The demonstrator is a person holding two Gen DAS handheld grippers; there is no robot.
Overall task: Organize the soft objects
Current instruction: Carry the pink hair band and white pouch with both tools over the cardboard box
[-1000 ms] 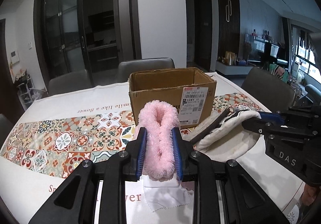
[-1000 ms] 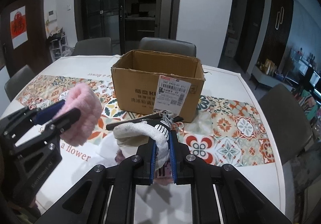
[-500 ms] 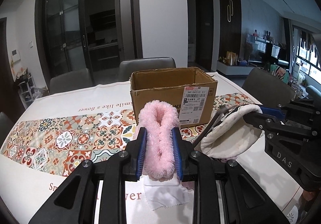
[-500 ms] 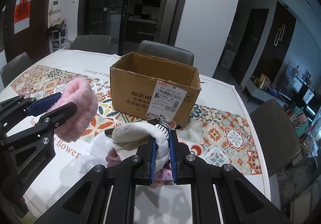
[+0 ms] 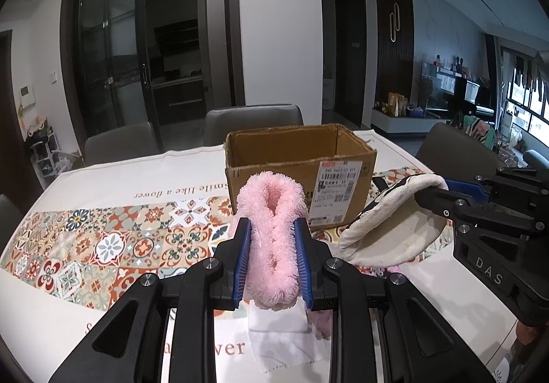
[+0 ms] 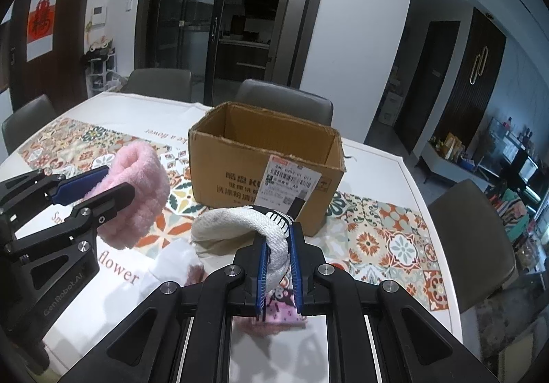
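My left gripper point(image 5: 271, 239) is shut on a fluffy pink slipper point(image 5: 271, 228), held above the table in front of the open cardboard box point(image 5: 298, 156). The same pink slipper point(image 6: 137, 191) and left gripper point(image 6: 92, 191) show at the left of the right wrist view. My right gripper point(image 6: 278, 252) is shut on a cream fabric slipper point(image 6: 240, 225) with black trim, lifted off the table just short of the cardboard box point(image 6: 267, 156). In the left wrist view the cream slipper point(image 5: 391, 232) hangs from the right gripper point(image 5: 435, 191). The box looks empty inside.
A white cloth point(image 5: 281, 338) and pink soft items point(image 6: 281, 311) lie on the table point(image 5: 113, 177) below the grippers. A patterned runner point(image 5: 103, 246) crosses the table. Grey chairs point(image 6: 284, 98) stand around it.
The right gripper has raised the cream slipper off the table and rolled a little, and the slipper now hangs higher. The left gripper with the pink slipper has stayed put.
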